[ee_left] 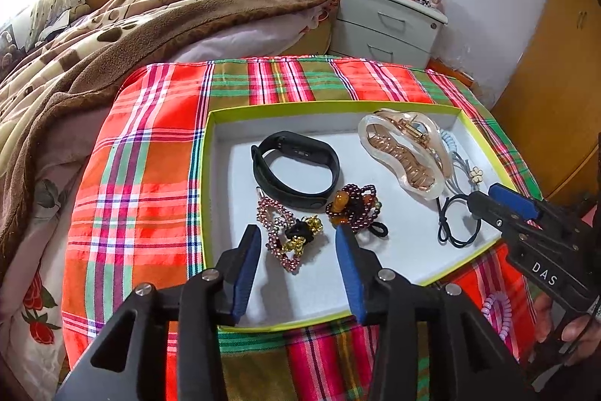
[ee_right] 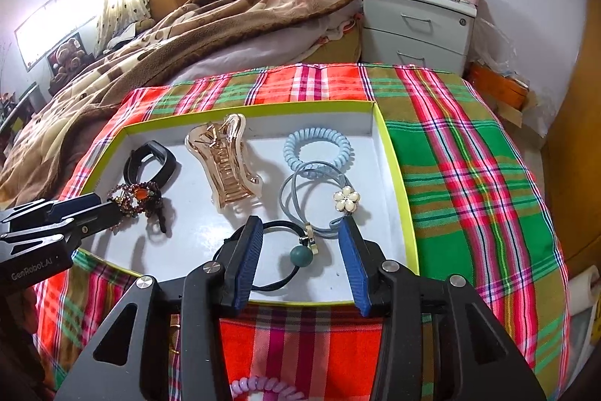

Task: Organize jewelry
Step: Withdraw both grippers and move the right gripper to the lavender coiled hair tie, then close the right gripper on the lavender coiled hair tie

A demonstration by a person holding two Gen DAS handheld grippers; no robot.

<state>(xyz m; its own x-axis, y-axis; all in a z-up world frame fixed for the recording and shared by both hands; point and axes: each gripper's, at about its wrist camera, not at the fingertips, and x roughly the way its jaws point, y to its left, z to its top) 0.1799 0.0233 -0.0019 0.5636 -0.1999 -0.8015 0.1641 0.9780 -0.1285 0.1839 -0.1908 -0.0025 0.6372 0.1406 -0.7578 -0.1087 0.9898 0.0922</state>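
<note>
A shallow white tray with a lime rim (ee_left: 206, 175) (ee_right: 394, 153) lies on a plaid cloth and holds jewelry. My left gripper (ee_left: 298, 235) is open over the tray's near left, above a pink beaded hair tie (ee_left: 280, 239). A black wristband (ee_left: 296, 168), dark red bead bracelet (ee_left: 351, 203) and rose-gold hair claw (ee_left: 402, 149) (ee_right: 229, 160) lie beyond. My right gripper (ee_right: 300, 228) is open above a black hair tie with a green bead (ee_right: 302, 256). A grey tie with a flower (ee_right: 346, 200) and a blue coil tie (ee_right: 317, 147) lie behind.
A pink coil hair tie (ee_right: 263, 388) (ee_left: 497, 310) lies on the plaid cloth (ee_left: 142, 175) outside the tray's near edge. A bed with a brown blanket (ee_left: 112, 36) is to the left. A grey nightstand (ee_left: 387, 21) stands behind.
</note>
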